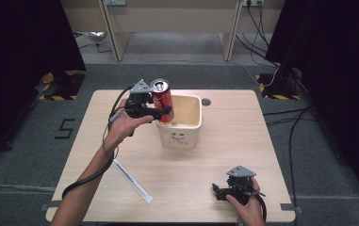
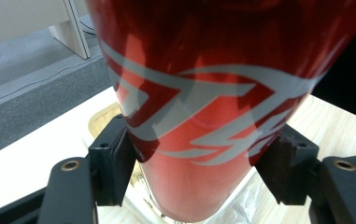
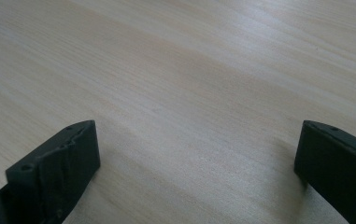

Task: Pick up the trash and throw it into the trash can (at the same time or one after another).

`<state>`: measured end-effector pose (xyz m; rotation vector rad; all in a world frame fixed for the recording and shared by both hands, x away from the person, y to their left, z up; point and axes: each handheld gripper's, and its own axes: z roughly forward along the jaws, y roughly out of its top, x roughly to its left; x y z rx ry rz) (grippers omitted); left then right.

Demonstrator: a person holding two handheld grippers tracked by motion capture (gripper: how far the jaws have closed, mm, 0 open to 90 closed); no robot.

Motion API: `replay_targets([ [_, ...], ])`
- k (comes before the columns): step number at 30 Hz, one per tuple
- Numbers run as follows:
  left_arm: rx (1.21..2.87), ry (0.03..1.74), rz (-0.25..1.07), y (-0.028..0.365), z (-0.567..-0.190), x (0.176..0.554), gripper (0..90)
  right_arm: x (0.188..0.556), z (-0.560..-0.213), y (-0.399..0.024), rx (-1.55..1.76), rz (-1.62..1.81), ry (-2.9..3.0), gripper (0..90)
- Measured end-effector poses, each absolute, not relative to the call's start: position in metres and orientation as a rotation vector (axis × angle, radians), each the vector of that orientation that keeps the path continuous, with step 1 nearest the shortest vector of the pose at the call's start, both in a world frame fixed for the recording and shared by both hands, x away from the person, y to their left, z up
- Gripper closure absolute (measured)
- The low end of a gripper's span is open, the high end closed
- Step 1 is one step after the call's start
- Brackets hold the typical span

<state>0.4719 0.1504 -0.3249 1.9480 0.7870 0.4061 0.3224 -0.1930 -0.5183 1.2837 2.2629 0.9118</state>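
A red drink can (image 1: 162, 100) with white lettering hangs in the air over the left rim of a cream square bin (image 1: 192, 127), tilted slightly. My left gripper (image 1: 160, 112) is shut on the can, one jaw on each side of its lower body. Close up in the left gripper view, the can (image 2: 203, 93) stands between the pads (image 2: 119, 158), and the bin's rim shows below it. My right gripper (image 1: 220, 192) rests low near the table's front right edge, held by a hand. Its jaws stand wide apart over bare wood with nothing between its fingertips (image 3: 196, 163).
A white wrapped straw (image 1: 132, 180) lies diagonally on the wooden table (image 1: 243, 141) at the front left. A small round hole (image 1: 206, 101) sits in the tabletop behind the bin. Cables trail on the grey floor at right, and desk legs stand beyond the table.
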Motion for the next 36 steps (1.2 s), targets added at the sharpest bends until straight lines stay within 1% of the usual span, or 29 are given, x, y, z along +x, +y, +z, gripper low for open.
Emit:
replay_targets([
  [19, 1.964, 0.814, 0.393, 0.128, -0.34, 0.492, 33.8, 0.322, -0.518, -0.193, 1.285, 0.915, 2.266, 0.5],
  [36, 1.985, 0.849, 0.387, 0.126, -0.358, 0.506, 33.8, 0.322, -0.518, -0.192, 1.284, 0.919, 2.268, 0.4],
])
